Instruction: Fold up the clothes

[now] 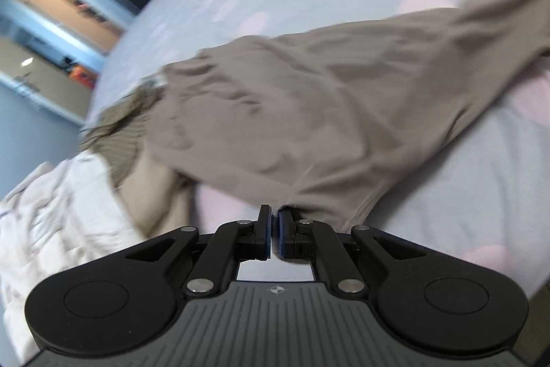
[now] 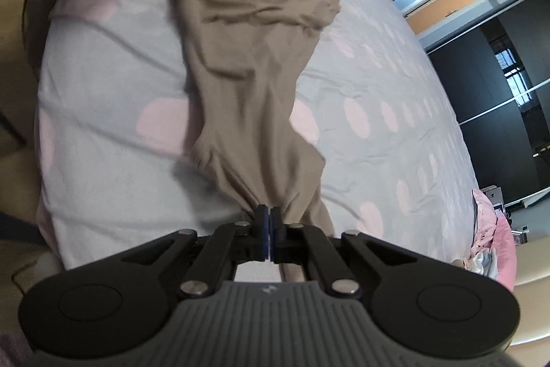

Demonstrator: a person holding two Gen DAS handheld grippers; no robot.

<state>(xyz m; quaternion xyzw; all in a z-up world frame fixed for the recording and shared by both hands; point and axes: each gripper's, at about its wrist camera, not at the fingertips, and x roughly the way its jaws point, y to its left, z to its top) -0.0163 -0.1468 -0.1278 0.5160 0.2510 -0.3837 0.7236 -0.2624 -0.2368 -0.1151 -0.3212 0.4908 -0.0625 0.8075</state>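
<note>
Taupe long-sleeve top [image 1: 309, 105] stretched out across the bed, wrinkly w/ lots of creases, not folded yet. Knit garment [image 1: 117, 133] bunched up at its far end, next to a pale pinkish one [image 1: 62, 205].

Nothing readable is showing up anywhere in these two views, honestly. The only mark I'm spotting is a tiny round emblem sitting on the ribbed grey body of the left gripper [image 1: 275, 215], just behind the fingers, and a similar small one on the right gripper [image 2: 270, 216], but neither is carrying letters or numbers I can make out. The shelves in the background are looking way too blurry for any label to come through.
</note>
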